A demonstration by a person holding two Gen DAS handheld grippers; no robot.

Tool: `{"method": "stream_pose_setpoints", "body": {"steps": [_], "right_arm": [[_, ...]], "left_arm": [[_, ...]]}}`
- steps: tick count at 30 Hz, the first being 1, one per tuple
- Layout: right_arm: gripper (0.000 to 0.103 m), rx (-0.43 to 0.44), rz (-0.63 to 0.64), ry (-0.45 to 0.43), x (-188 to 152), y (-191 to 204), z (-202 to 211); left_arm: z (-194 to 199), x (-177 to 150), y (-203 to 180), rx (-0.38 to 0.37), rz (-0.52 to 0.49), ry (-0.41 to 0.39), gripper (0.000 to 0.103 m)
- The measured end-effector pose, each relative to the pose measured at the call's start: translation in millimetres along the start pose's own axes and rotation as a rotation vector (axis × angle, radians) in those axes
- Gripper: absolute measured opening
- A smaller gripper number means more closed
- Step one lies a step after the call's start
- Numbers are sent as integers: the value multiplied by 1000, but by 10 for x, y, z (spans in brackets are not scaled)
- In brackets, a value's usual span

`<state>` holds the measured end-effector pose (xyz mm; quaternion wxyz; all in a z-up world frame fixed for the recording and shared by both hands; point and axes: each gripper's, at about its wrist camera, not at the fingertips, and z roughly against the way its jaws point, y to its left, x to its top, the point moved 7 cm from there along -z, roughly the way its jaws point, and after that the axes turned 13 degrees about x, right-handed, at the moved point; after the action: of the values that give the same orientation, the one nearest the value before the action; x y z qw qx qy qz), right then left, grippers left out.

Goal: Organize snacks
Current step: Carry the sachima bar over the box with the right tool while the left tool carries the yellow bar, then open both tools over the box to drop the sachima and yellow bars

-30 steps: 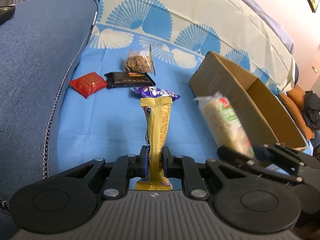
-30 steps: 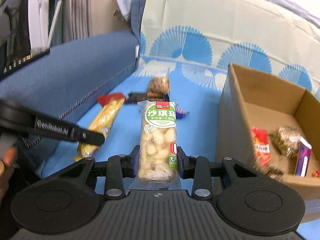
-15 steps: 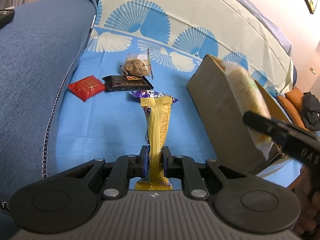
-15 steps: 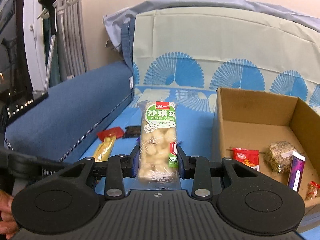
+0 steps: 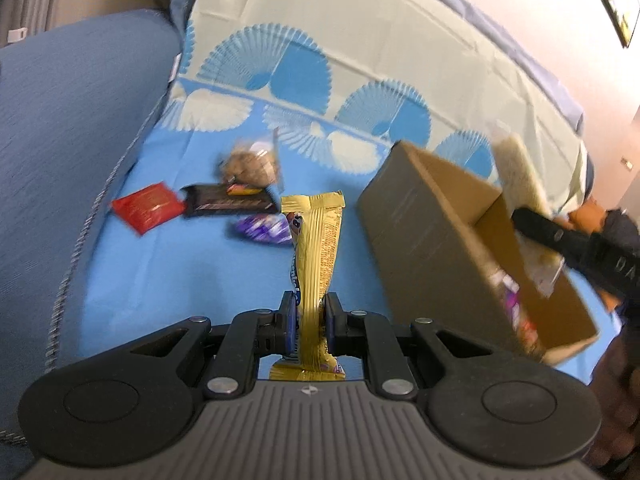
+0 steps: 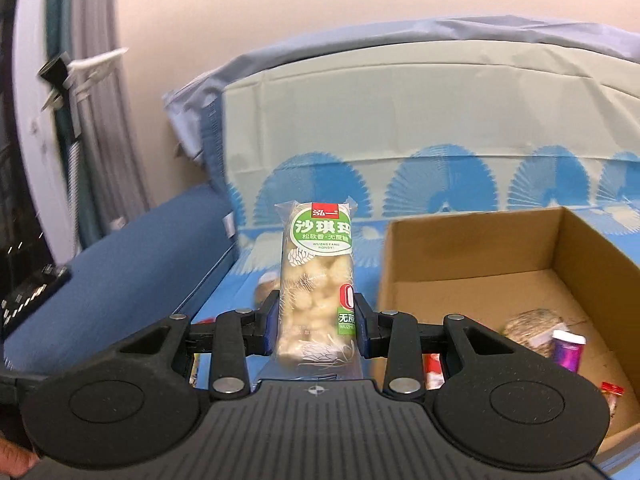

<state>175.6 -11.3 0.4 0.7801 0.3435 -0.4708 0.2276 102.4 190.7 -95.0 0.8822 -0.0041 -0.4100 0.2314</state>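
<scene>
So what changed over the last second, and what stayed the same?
The right gripper carried its green-labelled rice-puff bar up from beside the cardboard box to above its open top. The left gripper lifted its gold-wrapped bar a little. Both grips stayed shut. The red packet, dark bar and purple candy stayed on the blue cloth.
</scene>
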Motion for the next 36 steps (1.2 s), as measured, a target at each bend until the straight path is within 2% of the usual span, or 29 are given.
{"method": "stream_pose_setpoints", "body": {"steps": [9, 18, 24, 28, 30, 31, 32, 34, 36], "right_arm": [[38, -123, -103, -97, 179, -539, 233], [38, -336, -273, -179, 177, -1311, 561], [38, -386, -313, -199, 131, -1517, 671], [38, -401, -325, -196, 96, -1560, 684], [40, -393, -331, -191, 94, -1572, 672], [42, -388, -333, -182, 89, -1570, 653], [54, -384, -332, -169, 80, -1566, 635], [66, -394, -326, -154, 55, -1558, 618], [66, -405, -319, -144, 34, -1556, 613]], "left_arm": [[95, 339, -956, -99, -64, -71, 15], [120, 600, -1949, -164, -152, -93, 15], [248, 745, -2419, -223, -214, -132, 15], [297, 810, -2587, -245, -234, -136, 16], [314, 835, -2618, -268, -227, -130, 24], [326, 836, -2623, -272, -227, -131, 46], [348, 831, -2613, -264, -228, -142, 65], [420, 783, -2543, -252, -235, -172, 72], [466, 683, -2437, -250, -237, -181, 72]]}}
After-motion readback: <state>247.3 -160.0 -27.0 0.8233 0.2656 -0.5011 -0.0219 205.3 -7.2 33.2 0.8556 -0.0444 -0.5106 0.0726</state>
